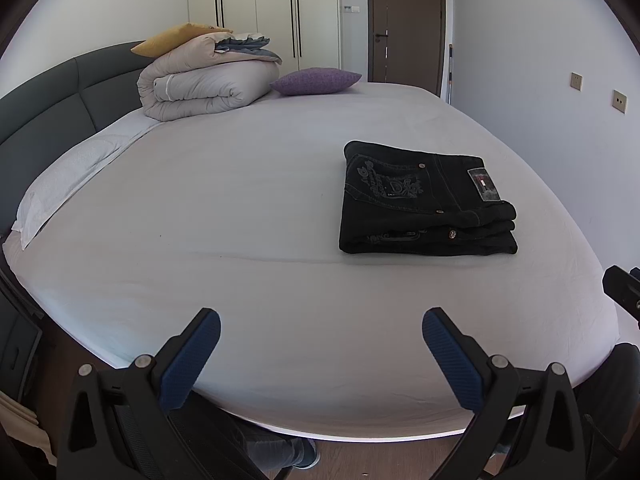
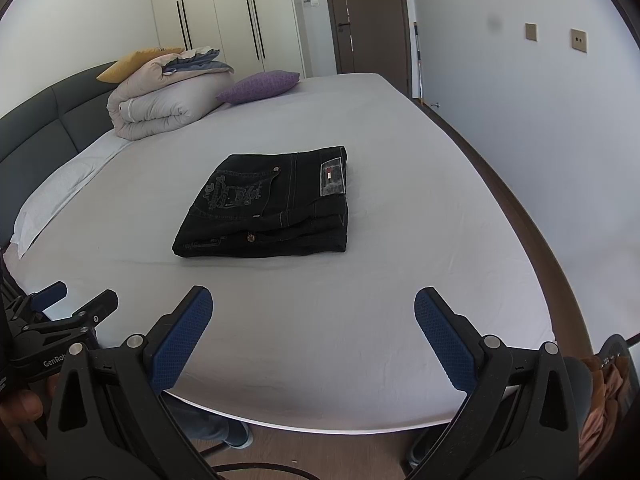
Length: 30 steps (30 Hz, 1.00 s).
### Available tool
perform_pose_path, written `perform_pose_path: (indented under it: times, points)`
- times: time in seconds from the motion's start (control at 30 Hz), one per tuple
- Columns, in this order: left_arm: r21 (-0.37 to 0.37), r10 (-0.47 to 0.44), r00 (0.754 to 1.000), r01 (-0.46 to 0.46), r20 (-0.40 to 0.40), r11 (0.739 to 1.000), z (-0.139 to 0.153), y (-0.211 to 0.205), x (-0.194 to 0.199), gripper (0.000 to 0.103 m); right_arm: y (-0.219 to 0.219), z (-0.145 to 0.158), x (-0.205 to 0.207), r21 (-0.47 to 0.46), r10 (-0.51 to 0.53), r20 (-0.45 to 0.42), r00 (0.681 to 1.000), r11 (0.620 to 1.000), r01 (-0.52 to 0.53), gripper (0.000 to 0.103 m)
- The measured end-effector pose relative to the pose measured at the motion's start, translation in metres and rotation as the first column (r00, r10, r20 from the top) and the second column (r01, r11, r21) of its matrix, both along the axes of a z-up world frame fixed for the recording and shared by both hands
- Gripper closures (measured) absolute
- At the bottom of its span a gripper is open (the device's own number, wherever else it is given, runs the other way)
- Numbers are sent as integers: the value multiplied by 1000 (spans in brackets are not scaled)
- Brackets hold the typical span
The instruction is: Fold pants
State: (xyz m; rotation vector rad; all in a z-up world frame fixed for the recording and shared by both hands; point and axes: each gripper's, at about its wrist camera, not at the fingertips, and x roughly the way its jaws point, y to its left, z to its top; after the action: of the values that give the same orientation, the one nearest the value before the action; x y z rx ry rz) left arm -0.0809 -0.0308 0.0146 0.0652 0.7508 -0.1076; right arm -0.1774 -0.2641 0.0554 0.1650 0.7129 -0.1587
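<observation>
Both grippers are spread wide and hold nothing: the left gripper (image 1: 321, 334) hovers over the near edge of the bed (image 1: 260, 184), and the right gripper (image 2: 313, 314) does the same just to its right, each well apart from the garment. In the right wrist view the left gripper shows at the near left, a hand (image 2: 20, 412) behind it.

The black jeans (image 2: 266, 208) lie as a compact stack on the sheet, right of the bed's middle, back pocket embroidery and waistband patch (image 2: 333, 178) facing up. The layers sit one over another, their edges showing on the near side, slightly stepped at the near right corner.

By the look of it the folding is essentially finished, so the step in hand is tidying or leaving well alone. If anything is worth doing, it is squaring that near right corner: come in low and flat over the sheet, nudge or pinch all layers together rather than the top one alone, and avoid lifting, since denim this thick will spring open if one layer is dragged. Release straight up so the fingers do not catch the waistband.

At the far left a rolled duvet (image 1: 200, 80), a yellow cushion (image 1: 176, 38) and a purple pillow (image 1: 316, 80) stay well clear of the work.
</observation>
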Motion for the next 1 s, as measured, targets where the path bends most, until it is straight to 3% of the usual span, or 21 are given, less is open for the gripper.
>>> perform_pose_path:
  times: [1.0]
  points:
    - [1,-4,1000,4,-4,1000,-2,0,0,0,-2,-8,2,0,4,-10,1000,1000,-4,0]
